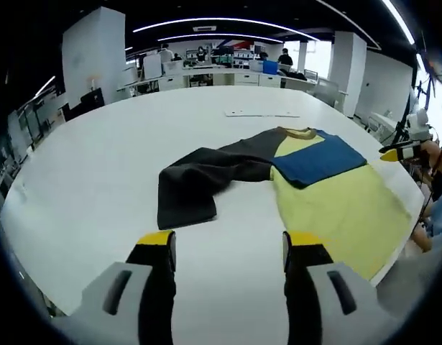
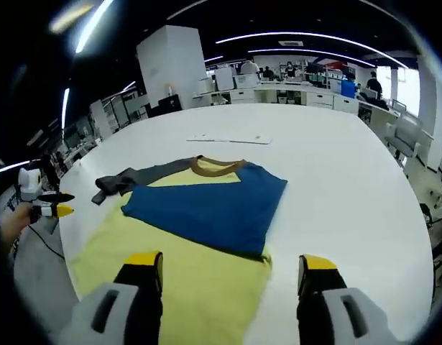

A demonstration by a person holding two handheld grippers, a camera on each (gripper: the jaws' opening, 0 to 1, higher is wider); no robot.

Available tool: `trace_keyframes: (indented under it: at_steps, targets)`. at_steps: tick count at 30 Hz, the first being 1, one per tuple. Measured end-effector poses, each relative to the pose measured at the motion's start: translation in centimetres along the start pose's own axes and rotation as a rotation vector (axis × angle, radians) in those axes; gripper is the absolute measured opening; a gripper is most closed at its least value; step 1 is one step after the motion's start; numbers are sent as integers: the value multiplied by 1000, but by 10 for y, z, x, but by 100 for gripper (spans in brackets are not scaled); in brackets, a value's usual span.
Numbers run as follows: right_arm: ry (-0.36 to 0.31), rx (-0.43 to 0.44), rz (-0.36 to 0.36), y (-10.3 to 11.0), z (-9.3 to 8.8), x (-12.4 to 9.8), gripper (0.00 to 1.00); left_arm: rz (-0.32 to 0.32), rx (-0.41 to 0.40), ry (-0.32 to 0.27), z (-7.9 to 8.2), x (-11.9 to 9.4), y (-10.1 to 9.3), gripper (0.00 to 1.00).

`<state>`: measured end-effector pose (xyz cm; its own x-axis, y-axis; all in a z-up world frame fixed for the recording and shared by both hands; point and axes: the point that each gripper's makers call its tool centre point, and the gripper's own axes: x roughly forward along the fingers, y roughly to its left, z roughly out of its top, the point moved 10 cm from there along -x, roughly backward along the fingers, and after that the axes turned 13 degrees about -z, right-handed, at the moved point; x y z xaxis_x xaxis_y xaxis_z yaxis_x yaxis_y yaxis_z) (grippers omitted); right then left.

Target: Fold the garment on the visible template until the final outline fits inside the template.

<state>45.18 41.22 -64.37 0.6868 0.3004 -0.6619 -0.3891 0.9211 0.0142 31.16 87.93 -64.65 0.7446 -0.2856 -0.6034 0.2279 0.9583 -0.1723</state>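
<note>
Both grippers' fingers (image 1: 157, 243) (image 2: 144, 261) spread, empty, above the table (image 1: 98, 180); garment (image 2: 206, 205) seemingly partly folded on yellow template (image 2: 185, 287)

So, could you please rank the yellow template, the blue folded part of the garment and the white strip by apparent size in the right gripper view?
1. yellow template
2. blue folded part
3. white strip, though it lies farthest from the camera, which shrinks it.

Blue-and-grey garment (image 2: 206, 205) on seemingly plain yellow template (image 2: 170, 280).

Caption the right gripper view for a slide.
Open right gripper hovers over the partly folded garment on the yellow template.
</note>
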Motion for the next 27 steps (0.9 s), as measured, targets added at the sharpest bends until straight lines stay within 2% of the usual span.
trace_keyframes:
  at_steps: [9, 17, 25, 27]
  targets:
    - [8, -10, 27, 5, -2, -16, 84, 29, 7, -12, 7, 23, 14, 45]
    - [3, 11, 26, 9, -6, -32, 83, 49, 8, 5, 4, 46, 25, 31]
    - [-3, 24, 16, 8, -6, -42, 82, 54, 16, 14, 3, 59, 28, 20]
    - [-15, 37, 19, 9, -5, -44, 81, 52, -7, 30, 2, 61, 29, 17]
